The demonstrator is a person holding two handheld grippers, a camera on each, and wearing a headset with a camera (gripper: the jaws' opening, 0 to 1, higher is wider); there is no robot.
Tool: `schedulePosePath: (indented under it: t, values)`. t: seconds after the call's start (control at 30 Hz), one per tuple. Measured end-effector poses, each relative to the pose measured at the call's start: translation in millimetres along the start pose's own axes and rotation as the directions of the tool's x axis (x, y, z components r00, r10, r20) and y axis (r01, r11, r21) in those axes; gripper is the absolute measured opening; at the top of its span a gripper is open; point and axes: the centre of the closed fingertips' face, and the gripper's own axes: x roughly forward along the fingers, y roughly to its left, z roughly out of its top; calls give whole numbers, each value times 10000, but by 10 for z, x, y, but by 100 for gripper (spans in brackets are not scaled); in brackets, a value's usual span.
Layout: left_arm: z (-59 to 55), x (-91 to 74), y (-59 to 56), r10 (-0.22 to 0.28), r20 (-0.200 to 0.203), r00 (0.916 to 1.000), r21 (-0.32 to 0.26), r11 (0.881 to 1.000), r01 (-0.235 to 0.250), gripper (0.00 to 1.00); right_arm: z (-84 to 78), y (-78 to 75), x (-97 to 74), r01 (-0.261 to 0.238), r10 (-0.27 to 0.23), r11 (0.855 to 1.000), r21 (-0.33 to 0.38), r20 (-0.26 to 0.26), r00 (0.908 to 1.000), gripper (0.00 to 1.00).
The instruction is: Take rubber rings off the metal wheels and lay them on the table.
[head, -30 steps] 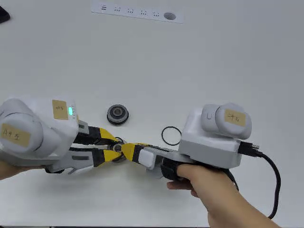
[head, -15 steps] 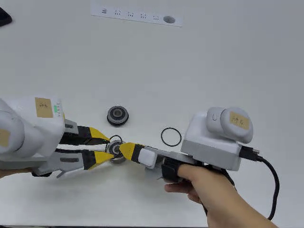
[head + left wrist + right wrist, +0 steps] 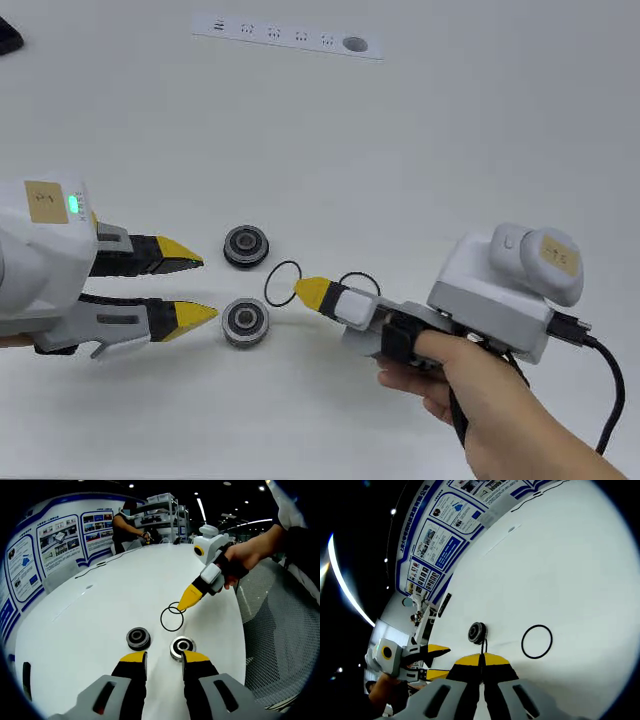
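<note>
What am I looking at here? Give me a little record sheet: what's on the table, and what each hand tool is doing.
Surface: white table
Left gripper: open, holding nothing, jaws pointing at the nearer wheel
Right gripper: shut on a rubber ring
Held ring: hangs from the jaw tips between the two wheels
Loose ring: lies flat on the table
Nearer wheel: looks like bare metal
Farther wheel: dark rim, ring seemingly on it

White power strip [image 3: 288,30], lying flat, top of head view; dark object [image 3: 6,35], cut off, top-left corner. Blue-bordered wall posters [image 3: 52,542] and shelving rack [image 3: 167,506], left gripper view.
</note>
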Motion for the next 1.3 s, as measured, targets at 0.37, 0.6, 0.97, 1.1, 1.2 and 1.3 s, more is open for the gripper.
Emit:
schedulePosePath:
  t: [0.37, 0.6, 0.97, 1.1, 1.2, 1.3]
  values:
    - [98, 4, -24, -2, 451, 9990, -149, 9999, 8, 29, 173, -429, -180, 1149, -1203, 9907, 730, 755, 9899, 2]
    - [126, 45, -22, 34, 463, 9989, -195, 9998, -25, 30, 181, -558, -252, 1772, -1838, 9808, 811, 822, 9795, 2]
    - [244, 69, 78, 132, 716, 9973, -312, 9995, -110, 29, 281, -689, -411, 2305, -2374, 9711, 618, 1498, 9598, 6]
    - [288, 106, 219, 369, 821, 9959, -453, 9984, -333, 28, 408, -623, -427, 1699, -1787, 9837, 594, 2097, 9613, 6]
    - [228, 165, 341, 555, 634, 9964, -595, 9969, -518, 27, 449, -467, -417, 862, -1012, 9938, 697, 2535, 9620, 6]
    - [202, 223, 393, 519, 491, 9974, -625, 9969, -488, 26, 440, -415, -383, 633, -764, 9961, 610, 2460, 9662, 6]
